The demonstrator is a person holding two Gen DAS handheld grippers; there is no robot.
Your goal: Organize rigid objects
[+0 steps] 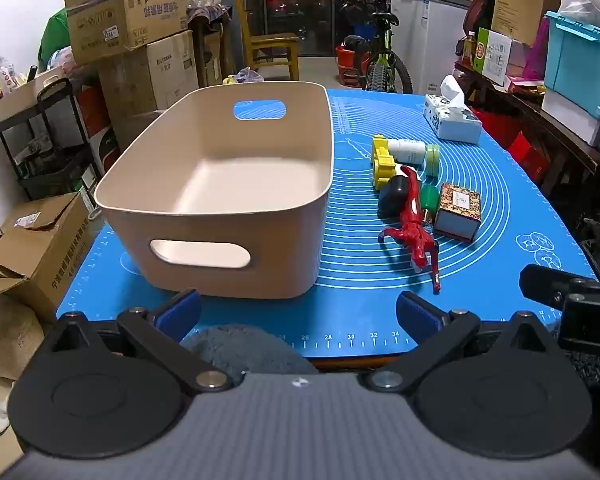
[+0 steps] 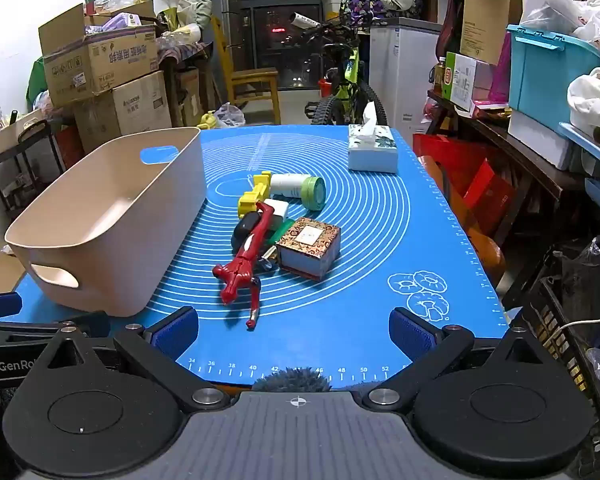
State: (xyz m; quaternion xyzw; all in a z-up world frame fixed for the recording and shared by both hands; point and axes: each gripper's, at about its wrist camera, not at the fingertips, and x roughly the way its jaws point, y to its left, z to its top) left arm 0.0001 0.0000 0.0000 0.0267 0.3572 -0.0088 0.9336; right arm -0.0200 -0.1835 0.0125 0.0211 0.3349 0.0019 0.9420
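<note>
An empty beige bin point(image 1: 220, 184) point(image 2: 112, 216) stands on the left of the blue mat point(image 1: 380, 304) point(image 2: 380, 240). Right of it lies a pile: a red figure point(image 1: 414, 224) point(image 2: 246, 260), a patterned box point(image 1: 458, 210) point(image 2: 310, 248), a yellow toy point(image 1: 382, 160) point(image 2: 254, 194), a black oval thing point(image 1: 394, 196) point(image 2: 244, 228), a white bottle point(image 1: 408, 150) point(image 2: 288, 184) and a green-lidded jar point(image 1: 432, 160) point(image 2: 314, 192). My left gripper point(image 1: 298, 314) is open and empty before the bin's near wall. My right gripper point(image 2: 294, 334) is open and empty, just short of the figure.
A tissue box point(image 1: 452, 118) point(image 2: 372, 148) sits at the mat's far right. Cardboard boxes point(image 1: 124, 16) crowd the left, a bicycle point(image 2: 348, 76) and wooden chair point(image 2: 252, 76) stand beyond the table, and shelves with a teal crate point(image 2: 548, 72) line the right.
</note>
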